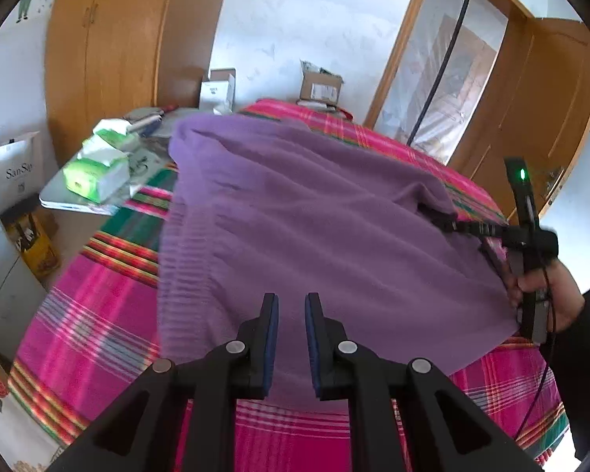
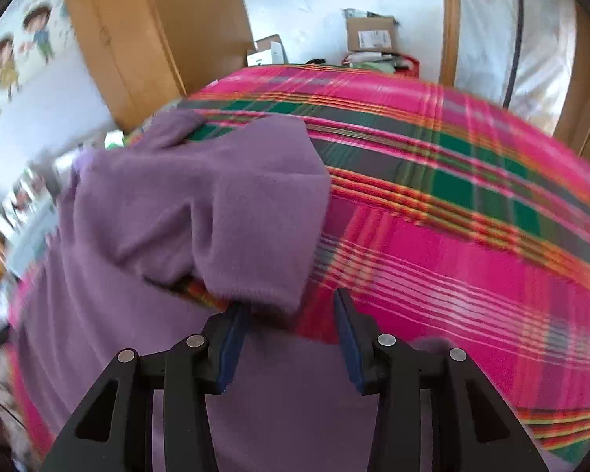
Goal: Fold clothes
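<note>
purple fleece fills the space ahead of the left tool (image 1: 291, 301), whose blue-padded jaws stand a narrow gap apart with nothing clamped between them, hovering over the near hem of the purple sweater (image 1: 295, 212). the right tool (image 2: 291, 303) has its jaws wide, and a folded-over flap of the sweater hangs just at the left pad without being pinched; whether it touches that pad is unclear through the blur. in the left wrist view the right tool sits at the sweater's right edge, gripped by a hand (image 1: 542, 295) in a dark sleeve. the sweater is soft, matte and ribbed along its left side, spread mostly flat on the bed (image 1: 98, 314), which wears a pink plaid cover with green and orange bands. its long axis runs from near to far, with one far corner bunched up. beyond the bed's far left stands a small bench (image 1: 59, 200) carrying tissue packs (image 1: 98, 173).
</note>
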Available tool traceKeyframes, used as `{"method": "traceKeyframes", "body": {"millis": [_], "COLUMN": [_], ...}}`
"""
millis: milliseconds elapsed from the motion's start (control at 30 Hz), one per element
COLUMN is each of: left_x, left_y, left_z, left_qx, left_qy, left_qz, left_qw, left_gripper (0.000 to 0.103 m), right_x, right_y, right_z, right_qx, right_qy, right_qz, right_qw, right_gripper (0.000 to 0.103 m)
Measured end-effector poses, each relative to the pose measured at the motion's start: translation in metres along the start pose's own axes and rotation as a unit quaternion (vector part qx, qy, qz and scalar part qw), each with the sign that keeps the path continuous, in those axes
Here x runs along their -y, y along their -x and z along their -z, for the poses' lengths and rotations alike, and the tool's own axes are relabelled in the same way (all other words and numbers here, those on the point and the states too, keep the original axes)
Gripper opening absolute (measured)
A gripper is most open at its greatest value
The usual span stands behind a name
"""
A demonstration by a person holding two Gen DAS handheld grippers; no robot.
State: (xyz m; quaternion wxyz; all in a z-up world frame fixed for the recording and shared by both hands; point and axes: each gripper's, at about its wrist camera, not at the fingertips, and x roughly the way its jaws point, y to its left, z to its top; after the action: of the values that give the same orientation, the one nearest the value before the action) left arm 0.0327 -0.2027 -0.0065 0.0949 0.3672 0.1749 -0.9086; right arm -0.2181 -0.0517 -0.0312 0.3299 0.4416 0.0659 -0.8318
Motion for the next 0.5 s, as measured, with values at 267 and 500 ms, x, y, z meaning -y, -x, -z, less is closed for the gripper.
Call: {"method": "traceKeyframes", "body": {"millis": [267, 500], "left_x": [-0.01, -0.009], "left_y": [-0.021, -0.021], "left_z": [0.017, 0.022], "left_qx": [-0.018, -0.006], "left_qy": [0.008, 0.004], "left_qz": [-0.024, -0.033], "left_qw": [0.9995, 0.9994], "left_gripper": [0.014, 0.013], "right_x": [0.002, -0.012], "right_y": [0.002, 0.097], "right_z": [-0.022, -0.063], "right_qx": [0.042, 0.187], "right_qy": [-0.04, 0.02], "right_qz": [0.004, 0.133], "right_qw": [0.998, 0.973], "right_gripper": [0.003, 0.003]}}
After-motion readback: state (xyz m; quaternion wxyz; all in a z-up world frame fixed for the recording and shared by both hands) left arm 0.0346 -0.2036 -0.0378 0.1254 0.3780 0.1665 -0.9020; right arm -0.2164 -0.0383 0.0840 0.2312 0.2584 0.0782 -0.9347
